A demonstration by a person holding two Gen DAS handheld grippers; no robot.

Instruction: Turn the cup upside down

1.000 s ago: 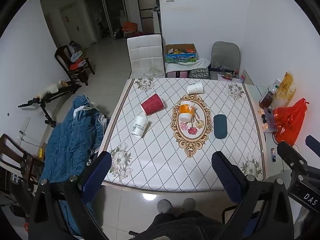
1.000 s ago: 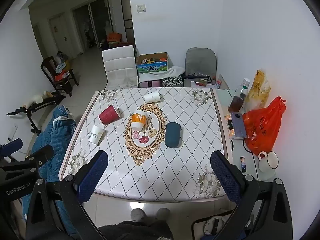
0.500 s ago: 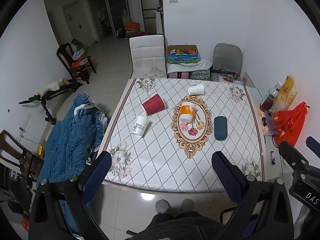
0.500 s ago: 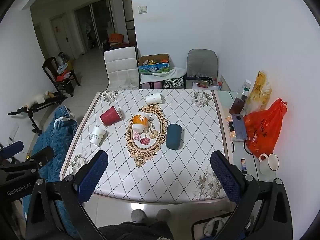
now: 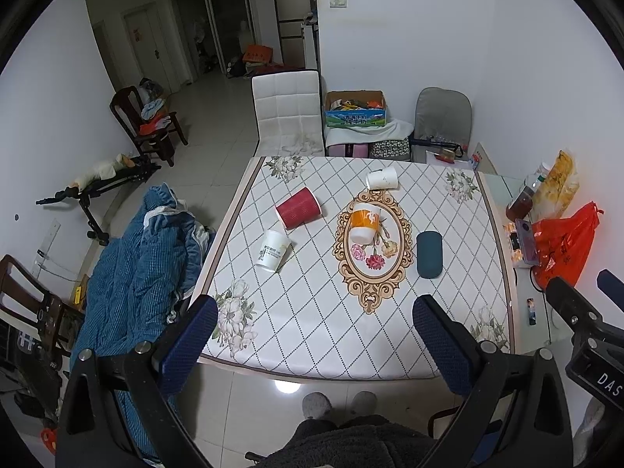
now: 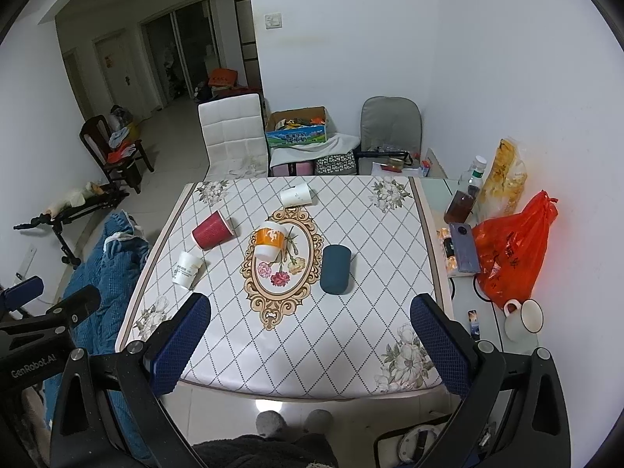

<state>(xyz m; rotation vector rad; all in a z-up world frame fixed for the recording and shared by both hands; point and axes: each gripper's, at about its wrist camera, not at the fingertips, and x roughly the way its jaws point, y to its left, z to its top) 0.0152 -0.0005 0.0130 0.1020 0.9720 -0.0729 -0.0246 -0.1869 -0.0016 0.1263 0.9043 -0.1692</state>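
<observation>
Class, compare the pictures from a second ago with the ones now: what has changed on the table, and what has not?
Nothing was gripped or released. Both views shifted slightly; the left gripper and right gripper stay open above the near edge. The red cup, orange cup and dark blue case lie unmoved.

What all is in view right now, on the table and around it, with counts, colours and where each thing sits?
table: 1, white diamond-pattern cloth, centre
red cup: 1, on its side, table's left
white printed cup: 1, on its side, near left edge
orange and white cup: 1, on its side, on central medallion
plain white cup: 1, on its side, far end
dark teal case: 1, right of medallion
orange bag: 1, side surface, right
white mug: 1, side surface
white chair: 1, behind table
left gripper: fingers open, empty
right gripper: fingers open, empty
</observation>
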